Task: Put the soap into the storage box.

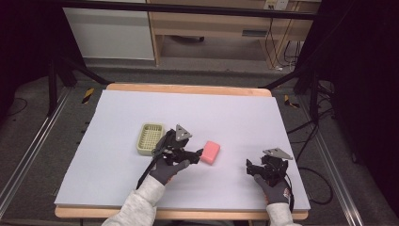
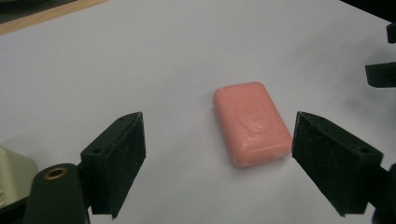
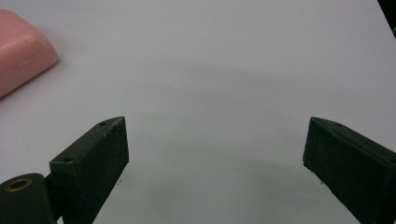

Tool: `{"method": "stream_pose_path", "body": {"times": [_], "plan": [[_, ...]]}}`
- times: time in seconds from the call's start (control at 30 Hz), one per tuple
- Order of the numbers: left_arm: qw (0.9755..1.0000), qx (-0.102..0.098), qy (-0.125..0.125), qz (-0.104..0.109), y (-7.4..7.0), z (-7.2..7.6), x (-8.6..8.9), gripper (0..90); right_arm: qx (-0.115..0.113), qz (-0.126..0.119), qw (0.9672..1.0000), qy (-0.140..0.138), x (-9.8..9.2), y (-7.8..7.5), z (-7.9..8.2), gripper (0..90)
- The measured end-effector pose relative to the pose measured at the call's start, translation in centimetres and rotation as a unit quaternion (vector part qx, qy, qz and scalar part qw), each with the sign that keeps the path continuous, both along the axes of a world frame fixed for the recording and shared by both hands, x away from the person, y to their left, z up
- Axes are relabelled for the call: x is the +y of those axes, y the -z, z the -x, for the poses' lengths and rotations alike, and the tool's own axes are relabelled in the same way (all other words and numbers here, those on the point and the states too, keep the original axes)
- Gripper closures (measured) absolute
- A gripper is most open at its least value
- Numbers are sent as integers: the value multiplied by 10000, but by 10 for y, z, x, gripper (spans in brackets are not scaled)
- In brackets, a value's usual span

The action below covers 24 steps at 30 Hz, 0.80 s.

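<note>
A pink bar of soap (image 1: 210, 152) lies flat on the white table sheet (image 1: 235, 117) near the middle. My left gripper (image 1: 196, 154) is open just left of it, its jaws wide apart with nothing held. In the left gripper view the soap (image 2: 252, 123) lies just beyond and between the two jaws, nearer the right one. A pale yellow-green slatted soap dish (image 1: 150, 138) stands left of that gripper; its corner (image 2: 11, 175) peeks in at the lower left. My right gripper (image 1: 251, 167) rests open at the front right, with bare sheet between its jaws. The soap's end (image 3: 21, 49) lies at its far left.
The white sheet covers a wooden table with its front edge (image 1: 188, 214) close to the person. Black stand legs (image 1: 56, 80) and cables (image 1: 310, 132) flank the table. A wooden bench (image 1: 211, 28) stands behind it.
</note>
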<state>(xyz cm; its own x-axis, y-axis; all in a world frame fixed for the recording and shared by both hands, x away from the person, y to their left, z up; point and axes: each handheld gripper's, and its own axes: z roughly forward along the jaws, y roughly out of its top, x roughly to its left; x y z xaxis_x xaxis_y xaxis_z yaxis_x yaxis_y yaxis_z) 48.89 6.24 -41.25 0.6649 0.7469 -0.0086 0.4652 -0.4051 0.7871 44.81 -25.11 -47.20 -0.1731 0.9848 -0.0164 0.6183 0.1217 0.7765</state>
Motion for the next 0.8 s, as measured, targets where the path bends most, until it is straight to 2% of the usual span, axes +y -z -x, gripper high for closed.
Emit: {"method": "stream_pose_path", "body": {"times": [0.13,0.3,0.43,0.8], "plan": [[10000,-14,21,-25,1,-4,-9,173,27,-19,10000,-5,0,0,0,72],[9999,67,72,-62,9,-8,-22,172,-9,-32,10000,0,-1,-2,2,72],[9997,125,119,-172,14,-12,-32,172,20,-70,10000,22,-3,-2,2,72],[9992,214,92,-325,22,-20,-47,173,14,-51,10000,4,-4,-2,2,73]]}}
